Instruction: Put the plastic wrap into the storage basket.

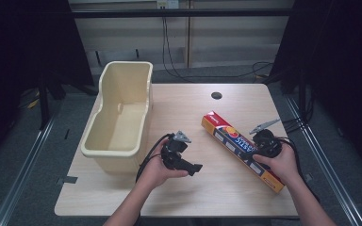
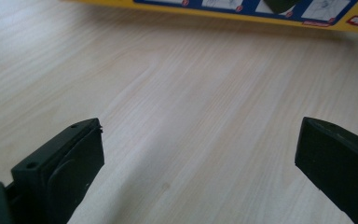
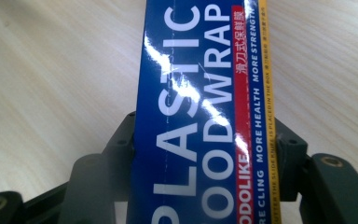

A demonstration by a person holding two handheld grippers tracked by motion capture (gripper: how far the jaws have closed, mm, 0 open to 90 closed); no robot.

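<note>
Plastic wrap box is clamped between the right gripper jaws on a pale wooden table; left gripper is held wide, nothing gripped; beyond it, a cream tub; grey floor is seen around.

My right gripper covers the middle of the plastic wrap box. In my right gripper view the box's ends are cut off; its smallest print is unreadable.

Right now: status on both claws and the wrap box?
Right claw shut on plastic wrap box. Left claw open, nothing between its jaws, over bare table. Cream tub at left, apart from the box.
</note>
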